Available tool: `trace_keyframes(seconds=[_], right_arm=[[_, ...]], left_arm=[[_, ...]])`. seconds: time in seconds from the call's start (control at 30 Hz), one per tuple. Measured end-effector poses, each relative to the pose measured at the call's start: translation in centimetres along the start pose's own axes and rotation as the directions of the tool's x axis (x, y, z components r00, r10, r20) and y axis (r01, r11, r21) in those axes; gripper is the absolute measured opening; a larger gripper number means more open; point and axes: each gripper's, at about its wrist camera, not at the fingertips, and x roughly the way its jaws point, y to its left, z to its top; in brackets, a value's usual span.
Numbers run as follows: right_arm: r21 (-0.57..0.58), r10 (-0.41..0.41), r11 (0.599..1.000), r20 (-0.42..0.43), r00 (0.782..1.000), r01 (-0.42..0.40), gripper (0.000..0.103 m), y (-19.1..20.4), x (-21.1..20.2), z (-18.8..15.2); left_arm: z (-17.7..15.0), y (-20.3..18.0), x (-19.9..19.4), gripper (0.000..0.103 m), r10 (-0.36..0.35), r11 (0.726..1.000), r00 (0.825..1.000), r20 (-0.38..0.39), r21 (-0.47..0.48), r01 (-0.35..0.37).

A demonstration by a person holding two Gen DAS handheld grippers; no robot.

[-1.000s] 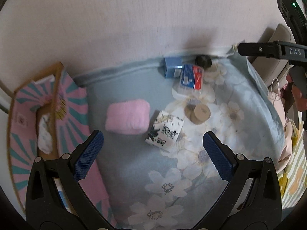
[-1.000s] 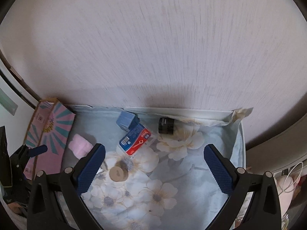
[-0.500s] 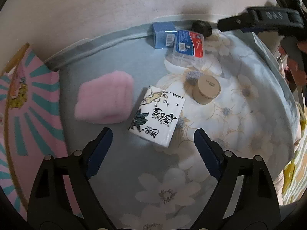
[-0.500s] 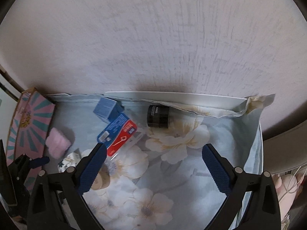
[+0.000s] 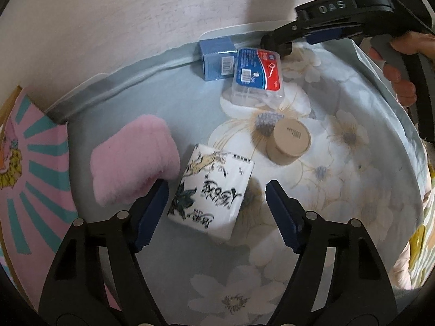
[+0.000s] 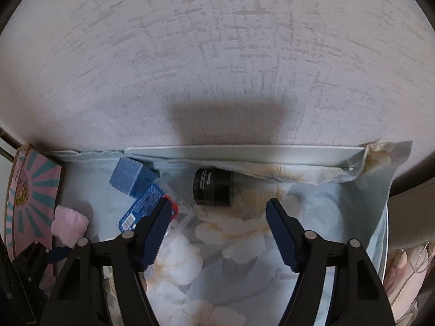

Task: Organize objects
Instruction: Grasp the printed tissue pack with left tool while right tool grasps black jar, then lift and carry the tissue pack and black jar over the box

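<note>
Pale textured wall (image 6: pixel 217 54) behind a floral-clothed surface (image 5: pixel 339 190), perhaps a table.

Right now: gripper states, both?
Left gripper: closing around the tissue pack, pads not touching yet.
Right gripper: closing, empty, black jar ahead.

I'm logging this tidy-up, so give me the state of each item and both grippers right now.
Left gripper: closing around the tissue pack, pads not yet touching.
Right gripper: closing, nothing gripped.
Black jar: on its side.
Tan round box: upright, lidded.
Floss pick box: closed.
</note>
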Motion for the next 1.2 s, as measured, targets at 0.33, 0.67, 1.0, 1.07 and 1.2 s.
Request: trace_keyframes(seconds=[0.33,0.67,1.0,1.07,1.2], right_arm=[[0.015,-0.021,1.0,-0.015,1.0,0.021,0.045,0.2,2.0,1.0],[0.026,-0.021,0.999,-0.028,0.999,0.022,0.031,0.5,2.5,0.8],[0.027,-0.021,0.999,-0.01,1.0,0.021,0.031,0.9,0.8,0.0],[0.023,-0.021,1.0,0.0,1.0,0.021,0.031,1.1,0.0,-0.1],[0.013,-0.019,1.0,0.021,1.0,0.019,0.031,1.9,-1.8,-0.1]], left_arm=[[0.4,0.0,0.1,0.051,-0.013,1.0,1.0,0.009,0.007,0.013],[0.5,-0.1,-0.9,0.05,-0.021,1.0,1.0,0.022,0.004,0.021],[0.7,0.4,-3.1,0.05,-0.035,0.999,0.997,0.066,-0.025,0.037],[0.9,0.4,-3.6,0.05,-0.036,0.999,0.996,0.076,-0.03,0.039],[1.2,0.7,-5.7,0.05,-0.027,0.999,0.994,0.102,-0.038,0.031]])
